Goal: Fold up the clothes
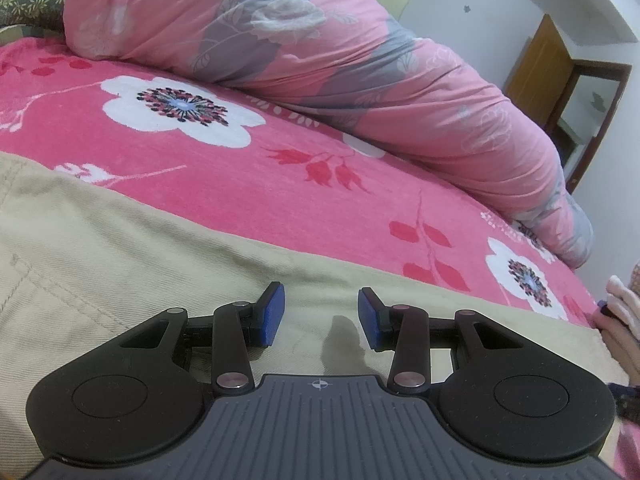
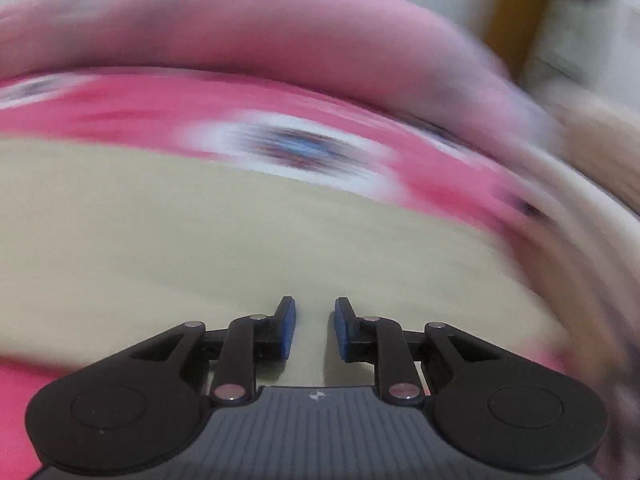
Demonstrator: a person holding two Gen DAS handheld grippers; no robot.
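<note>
A beige twill garment (image 1: pixel 120 256) with stitched seams lies flat on the pink flowered bed cover (image 1: pixel 280 184). My left gripper (image 1: pixel 322 314) hovers just over the garment, open, with nothing between its blue pads (image 1: pixel 274 312). In the right wrist view everything beyond the gripper is smeared by motion blur. The beige garment (image 2: pixel 240 240) fills the middle there, and my right gripper (image 2: pixel 315 328) is above it, open with a narrower gap and nothing held.
A rolled pink and grey floral quilt (image 1: pixel 320 52) lies along the far side of the bed. Folded pale clothes (image 1: pixel 622 300) sit at the bed's right edge. A brown door (image 1: pixel 540 68) and white wall stand at the back right.
</note>
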